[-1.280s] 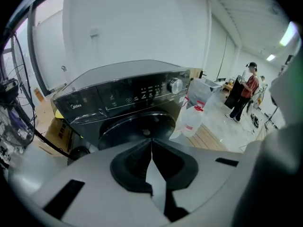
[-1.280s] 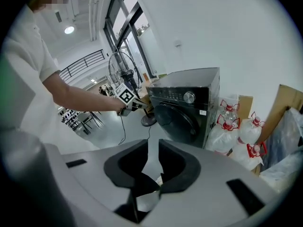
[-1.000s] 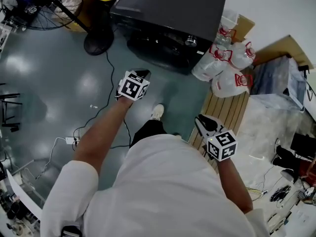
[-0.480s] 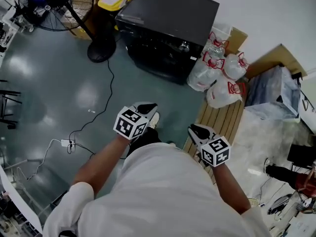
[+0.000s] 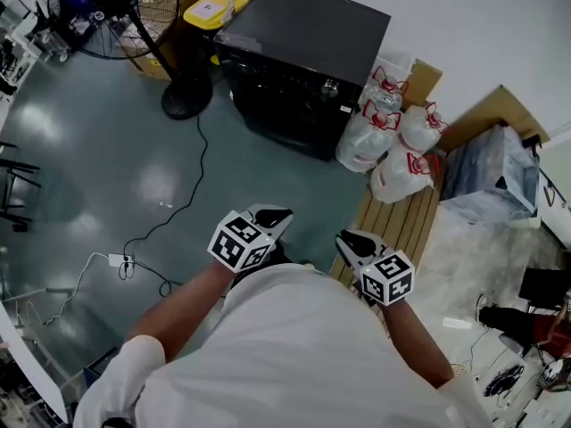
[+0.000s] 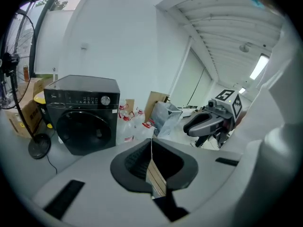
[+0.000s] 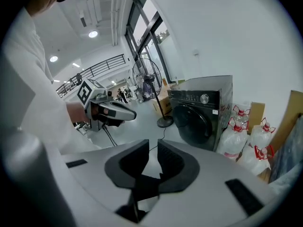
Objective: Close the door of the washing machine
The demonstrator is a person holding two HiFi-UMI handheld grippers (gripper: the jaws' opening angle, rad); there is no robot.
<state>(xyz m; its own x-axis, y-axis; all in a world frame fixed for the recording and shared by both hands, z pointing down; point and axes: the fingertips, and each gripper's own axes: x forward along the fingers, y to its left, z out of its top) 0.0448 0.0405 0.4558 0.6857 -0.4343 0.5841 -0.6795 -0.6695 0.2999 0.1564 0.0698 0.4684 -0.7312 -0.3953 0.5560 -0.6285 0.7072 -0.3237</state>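
The black front-loading washing machine [image 5: 299, 56] stands against the white wall, and its round door [image 6: 85, 129] lies flush with the front. Both grippers hang in the air close to the person's body, well back from the machine. My left gripper [image 5: 272, 214] points toward it, its jaws [image 6: 151, 143] meeting in a thin line with nothing held. To the right of it, my right gripper [image 5: 346, 239] also faces the machine [image 7: 201, 110]. A narrow gap shows between its pads [image 7: 152, 148], with nothing in it.
A standing fan [image 5: 107, 7] with a round base [image 5: 186, 96] is left of the machine, by a yellow-lidded box [image 5: 210, 7]. Bagged water jugs [image 5: 393, 141] sit at its right beside wooden slats [image 5: 401, 221]. A cable and power strip [image 5: 116, 259] lie on the floor.
My left gripper has drawn back from the machine toward the body. The right gripper shifted a little the same way. The door looks the same.
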